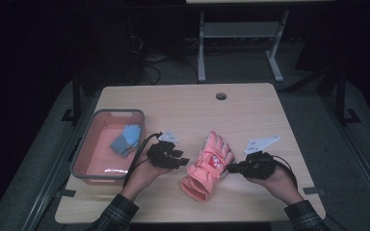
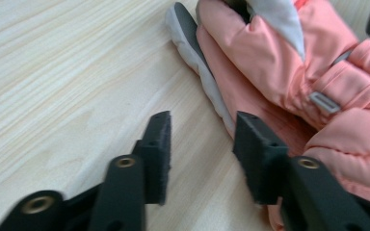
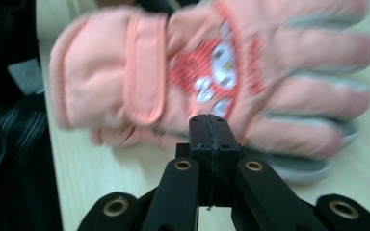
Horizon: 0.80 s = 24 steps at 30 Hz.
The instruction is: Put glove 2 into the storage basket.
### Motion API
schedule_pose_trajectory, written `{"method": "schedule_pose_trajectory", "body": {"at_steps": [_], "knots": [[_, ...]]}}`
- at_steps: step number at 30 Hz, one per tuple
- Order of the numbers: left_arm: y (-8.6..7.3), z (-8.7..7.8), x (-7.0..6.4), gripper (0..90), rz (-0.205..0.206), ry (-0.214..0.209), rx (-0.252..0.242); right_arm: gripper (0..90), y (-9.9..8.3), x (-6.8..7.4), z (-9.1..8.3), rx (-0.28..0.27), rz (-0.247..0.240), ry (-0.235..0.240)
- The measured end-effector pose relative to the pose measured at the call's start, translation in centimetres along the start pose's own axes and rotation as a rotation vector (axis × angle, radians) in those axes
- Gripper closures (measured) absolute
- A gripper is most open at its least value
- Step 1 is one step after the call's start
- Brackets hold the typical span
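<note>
**One glove binned, pink glove not yet lifted**

High view: a grey-rimmed plastic bin with a salmon-pink inside (image 1: 90,144) sits at the left of the light wooden bench (image 1: 250,110). A small blue-grey knitted glove (image 1: 125,139) already lies inside it. The padded pink ski glove with a red-and-white patch (image 1: 208,166) lies flat at bench centre, cuff toward the person, between both tools. The left gripper (image 1: 180,161) sits just beside its cuff side; the right gripper (image 1: 229,168) touches its right edge.

Left gripper view: the fingers (image 2: 158,144) stand narrowly apart with nothing between them, low over the bench, with the pink glove's grey-trimmed edge (image 2: 250,72) just beyond the right one.

Right gripper view: the fingers (image 3: 211,144) are pressed together. The glove (image 3: 197,82) sits directly behind them, blurred; I cannot tell whether any fabric is pinched.

Judgement: roughly half done. Remaining: secure a grip on the pink glove, carry it left, release it into the bin.
</note>
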<state>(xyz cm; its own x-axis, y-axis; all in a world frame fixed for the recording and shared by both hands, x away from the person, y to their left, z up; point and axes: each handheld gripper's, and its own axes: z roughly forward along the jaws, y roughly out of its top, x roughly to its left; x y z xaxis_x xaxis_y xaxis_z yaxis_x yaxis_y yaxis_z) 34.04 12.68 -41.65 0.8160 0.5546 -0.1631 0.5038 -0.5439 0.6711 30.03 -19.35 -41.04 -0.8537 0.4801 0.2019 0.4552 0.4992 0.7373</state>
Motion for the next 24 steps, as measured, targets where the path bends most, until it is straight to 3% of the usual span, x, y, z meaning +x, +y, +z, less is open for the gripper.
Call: {"method": "schedule_pose_trajectory", "body": {"at_steps": [5,11,16,24], "knots": [[0.5,-1.0,0.1,41.6,-0.022,-0.025,-0.020,89.9,1.3,-0.8,-0.3,-0.052,0.002,-0.034],[1.0,-2.1,0.0,32.0,-0.031,-0.033,-0.059,89.9,2.9,-1.3,0.4,-0.088,0.002,-0.041],[0.8,-2.4,-0.1,24.8,-0.015,-0.032,-0.065,89.9,3.8,-1.6,1.5,-0.089,-0.002,-0.051],[0.8,-2.5,0.0,21.0,-0.013,-0.031,-0.076,90.0,3.7,-2.2,3.5,-0.044,0.010,-0.062]]}}
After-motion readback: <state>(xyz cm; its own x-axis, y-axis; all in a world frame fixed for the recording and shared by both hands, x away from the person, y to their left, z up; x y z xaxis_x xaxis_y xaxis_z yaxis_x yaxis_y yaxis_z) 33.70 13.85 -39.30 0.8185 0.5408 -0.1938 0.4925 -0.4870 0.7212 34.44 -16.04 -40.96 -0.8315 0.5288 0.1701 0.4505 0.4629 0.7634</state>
